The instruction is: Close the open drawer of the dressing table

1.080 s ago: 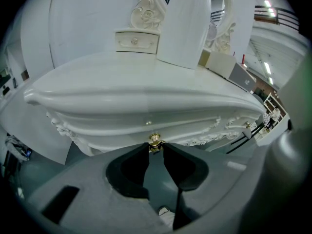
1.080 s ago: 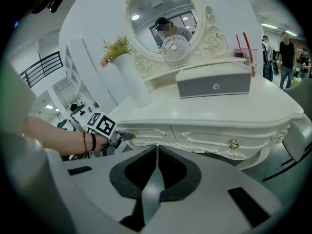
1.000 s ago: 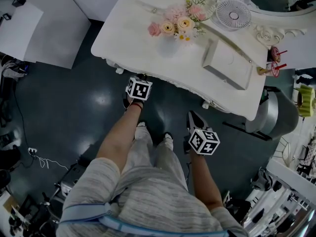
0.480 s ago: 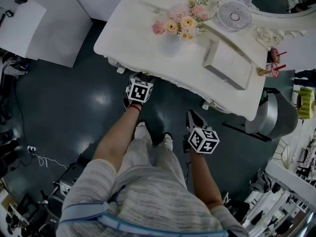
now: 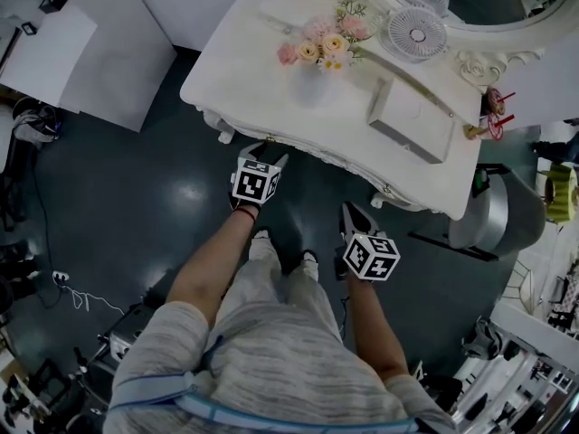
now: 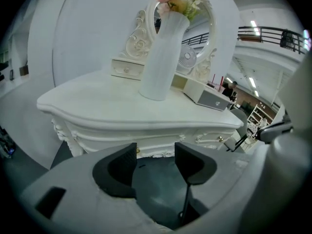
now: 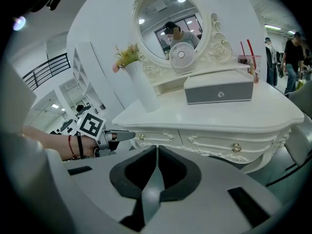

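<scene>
The dark padded fingers (image 6: 124, 169) of the left gripper (image 6: 156, 152) stand wide apart, having just been opening, and nothing sits between them (only the dark glossy floor (image 6: 156, 191) shows through the gap). The gripper hangs at the lower centre of its own view, close in front of the white carved drawer (image 7: 156, 137) with a small brass knob (image 6: 138, 150). The knob shows just above the tip of the finger at the left of the frame, and neither finger grips it.

The fingers (image 7: 169, 168) of the right gripper (image 7: 157, 149) are pressed together and hold nothing. In the head view this gripper hovers at lower centre right, well back from the table front.

The drawer lies flush with the front of the white ornate dressing table (image 5: 262, 70), at the centre left of the right gripper view. A second drawer front (image 7: 229, 145) sits beside it, toward the right of the frame.

On the worktop stand a tall white vase (image 6: 161, 62) of pink and cream flowers (image 5: 321, 43), a low grey-fronted box (image 7: 219, 92) and a small round white fan (image 5: 414, 33). The fan is at the foot of the oval framed mirror (image 7: 168, 26), in the upper right of the head view.
</scene>
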A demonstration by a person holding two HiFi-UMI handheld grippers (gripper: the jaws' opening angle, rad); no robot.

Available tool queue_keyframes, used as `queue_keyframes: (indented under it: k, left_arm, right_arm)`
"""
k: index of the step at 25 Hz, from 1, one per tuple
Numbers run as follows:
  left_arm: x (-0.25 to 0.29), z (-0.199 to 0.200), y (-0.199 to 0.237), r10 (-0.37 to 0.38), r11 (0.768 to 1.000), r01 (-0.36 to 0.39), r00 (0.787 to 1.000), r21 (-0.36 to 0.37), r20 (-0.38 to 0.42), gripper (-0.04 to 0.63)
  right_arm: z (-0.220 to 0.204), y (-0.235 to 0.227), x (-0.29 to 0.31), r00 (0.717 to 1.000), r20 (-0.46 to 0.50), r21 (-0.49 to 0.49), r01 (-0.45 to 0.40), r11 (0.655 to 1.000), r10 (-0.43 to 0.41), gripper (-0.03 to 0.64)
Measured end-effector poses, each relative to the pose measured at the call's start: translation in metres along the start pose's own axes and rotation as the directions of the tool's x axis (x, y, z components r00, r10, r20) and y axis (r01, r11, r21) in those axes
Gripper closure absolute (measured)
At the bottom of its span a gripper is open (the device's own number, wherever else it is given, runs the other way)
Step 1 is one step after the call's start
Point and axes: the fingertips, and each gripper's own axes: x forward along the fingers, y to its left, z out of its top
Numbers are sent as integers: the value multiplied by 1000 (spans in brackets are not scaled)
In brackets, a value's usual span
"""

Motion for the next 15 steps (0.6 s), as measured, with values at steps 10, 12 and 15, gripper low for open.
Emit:
queue_keyframes:
  k: [10, 12, 15]
  left_arm:
    - [-52, 9, -68, -78, 996, 75, 995, 38, 67, 456]
    - [-62, 8, -78, -86, 996, 83, 994, 42, 72, 483]
    - [-75, 6, -94, -99, 995, 96, 992, 39, 80, 522]
  right_arm:
    - [1, 8, -30, 999, 35, -22, -35, 999, 36, 597]
    - [1, 10, -36, 998, 41, -27, -44, 999, 45, 597]
    - [1, 11, -44, 997, 49, -30, -58, 998, 60, 597]
